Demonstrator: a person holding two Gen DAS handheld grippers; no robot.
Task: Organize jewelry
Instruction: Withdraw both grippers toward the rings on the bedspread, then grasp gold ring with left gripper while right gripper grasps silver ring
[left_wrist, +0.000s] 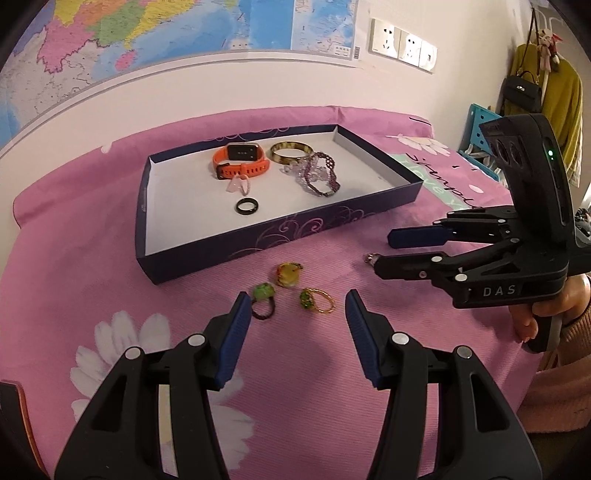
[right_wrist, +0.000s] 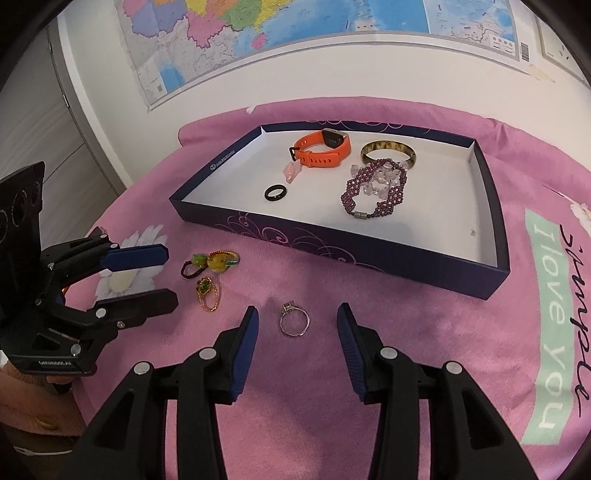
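A dark blue tray (left_wrist: 280, 240) (right_wrist: 369, 254) holds an orange watch (left_wrist: 240, 164) (right_wrist: 321, 151), a bangle (left_wrist: 291, 151) (right_wrist: 388, 151), a purple bead bracelet (left_wrist: 319, 173) (right_wrist: 373, 184), a pink piece (left_wrist: 239, 184) and a black ring (left_wrist: 246, 206) (right_wrist: 276, 192). On the pink cloth in front lie a yellow-stone ring (left_wrist: 288, 275) (right_wrist: 218, 263), a green-stone dark ring (left_wrist: 263, 297) (right_wrist: 194, 264), and a gold ring with a green stone (left_wrist: 317, 300) (right_wrist: 207, 291). A silver ring (right_wrist: 294, 319) lies apart. My left gripper (left_wrist: 297, 317) (right_wrist: 164, 273) is open around the gold ring. My right gripper (right_wrist: 297, 325) (left_wrist: 382, 251) is open around the silver ring.
The pink floral cloth (left_wrist: 92, 266) covers the whole surface up to a white wall with a map (left_wrist: 147, 33). Wall sockets (left_wrist: 402, 44), a blue rack (left_wrist: 476, 129) and hanging clothes (left_wrist: 546, 88) stand at the far right.
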